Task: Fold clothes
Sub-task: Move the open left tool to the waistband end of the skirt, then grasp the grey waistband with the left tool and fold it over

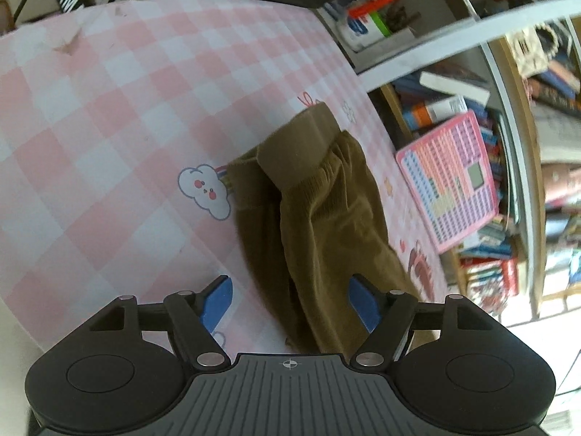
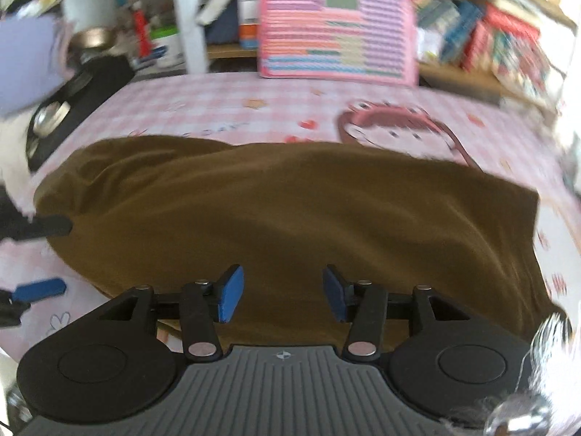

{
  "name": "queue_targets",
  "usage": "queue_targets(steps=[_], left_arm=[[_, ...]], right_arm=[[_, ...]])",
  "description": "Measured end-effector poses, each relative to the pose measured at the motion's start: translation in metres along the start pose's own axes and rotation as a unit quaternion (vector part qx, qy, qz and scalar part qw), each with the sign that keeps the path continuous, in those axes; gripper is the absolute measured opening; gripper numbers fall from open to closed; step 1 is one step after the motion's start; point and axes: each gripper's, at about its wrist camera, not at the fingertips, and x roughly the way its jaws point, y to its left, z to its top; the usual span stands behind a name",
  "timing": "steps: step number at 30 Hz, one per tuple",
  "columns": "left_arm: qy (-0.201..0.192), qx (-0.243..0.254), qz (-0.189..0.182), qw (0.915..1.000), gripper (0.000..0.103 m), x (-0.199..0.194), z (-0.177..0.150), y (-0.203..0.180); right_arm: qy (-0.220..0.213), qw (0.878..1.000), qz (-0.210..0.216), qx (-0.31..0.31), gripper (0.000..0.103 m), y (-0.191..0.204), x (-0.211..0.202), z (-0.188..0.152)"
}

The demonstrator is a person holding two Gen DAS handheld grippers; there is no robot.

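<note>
A pair of olive-brown corduroy trousers [image 1: 319, 218] lies folded on the pink checked tablecloth [image 1: 109, 109], its elastic waistband at the far end. My left gripper [image 1: 290, 301] is open, its blue pads either side of the near end of the cloth, holding nothing. In the right wrist view the same trousers [image 2: 290, 210] spread wide across the table. My right gripper [image 2: 283, 296] is open just above their near edge. The left gripper's fingers [image 2: 40, 289] show at the left edge of that view, beside the cloth.
A pink keyboard toy [image 1: 450, 178] leans against a bookshelf [image 1: 490, 127] full of books beyond the table's right edge; it also shows in the right wrist view [image 2: 334, 29]. Black objects [image 2: 72, 91] and bottles sit at the table's far left corner.
</note>
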Motion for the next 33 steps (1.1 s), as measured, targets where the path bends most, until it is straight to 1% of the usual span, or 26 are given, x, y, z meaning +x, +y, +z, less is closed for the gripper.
queue_targets(steps=[1,4,8,10,13,16,19,20,21,22,23,25,27,28,29,30,31,33], left_arm=[[-0.002,-0.009,-0.005,0.9999,0.073,0.0,0.001,0.002],[-0.006,-0.031,-0.021,0.9993,0.073,0.0,0.002,0.008],[-0.011,-0.047,-0.029,0.9984,0.073,0.006,0.009,0.008],[-0.012,-0.055,-0.032,0.9979,0.073,0.009,0.012,0.007],[-0.013,-0.057,-0.03,0.9978,0.073,0.015,0.016,0.004],[-0.017,-0.062,-0.029,0.9975,0.073,0.019,0.019,0.001],[-0.019,-0.067,-0.025,0.9972,0.062,0.023,0.019,-0.001],[-0.016,-0.07,-0.019,0.9972,0.046,0.025,0.019,0.0],[-0.011,-0.074,-0.013,0.9971,0.019,0.026,0.018,0.001],[-0.007,-0.078,-0.006,0.9969,0.011,0.027,0.018,0.003],[-0.011,-0.077,-0.013,0.9969,0.009,0.025,0.016,0.002],[-0.025,-0.015,-0.046,0.9985,0.007,0.015,0.012,-0.013],[-0.034,0.051,-0.051,0.9968,0.007,0.009,0.006,-0.028],[-0.038,0.083,-0.051,0.9945,0.007,0.006,0.003,-0.036],[-0.038,0.08,-0.045,0.9951,0.007,0.007,0.004,-0.034],[-0.034,0.06,-0.034,0.997,0.007,0.01,0.006,-0.028],[-0.03,0.042,-0.025,0.9984,0.007,0.013,0.009,-0.021],[-0.022,0.027,-0.019,0.9992,0.008,0.015,0.011,-0.013]], right_arm=[[-0.001,1.0,-0.002,-0.009,0.052,0.005,0.002,0.0],[-0.002,1.0,-0.009,-0.026,0.052,0.018,0.009,-0.002],[-0.033,0.998,-0.019,-0.043,0.052,0.027,0.012,0.005],[-0.039,0.998,-0.02,-0.054,0.052,0.033,0.018,0.011],[-0.033,0.997,-0.015,-0.065,0.052,0.041,0.029,0.014],[-0.009,0.996,-0.006,-0.089,0.052,0.051,0.04,0.008],[-0.017,0.993,-0.012,-0.116,0.052,0.058,0.039,0.0],[-0.019,0.992,-0.012,-0.123,0.052,0.059,0.039,-0.001],[-0.02,0.991,-0.013,-0.13,0.052,0.06,0.038,-0.002],[-0.022,0.99,-0.013,-0.136,0.052,0.061,0.038,-0.003],[-0.023,0.99,-0.012,-0.138,0.052,0.061,0.038,-0.004],[-0.024,0.99,-0.009,-0.141,0.052,0.06,0.037,-0.005],[-0.02,0.99,-0.006,-0.136,0.054,0.058,0.037,-0.003],[-0.015,0.991,-0.005,-0.13,0.056,0.057,0.038,0.0],[-0.011,0.993,-0.004,-0.12,0.057,0.055,0.038,0.003],[-0.015,0.994,-0.001,-0.108,0.057,0.053,0.037,0.007],[-0.021,0.995,0.001,-0.097,0.057,0.051,0.037,0.011],[-0.04,0.995,-0.007,-0.09,0.057,0.05,0.037,0.021]])
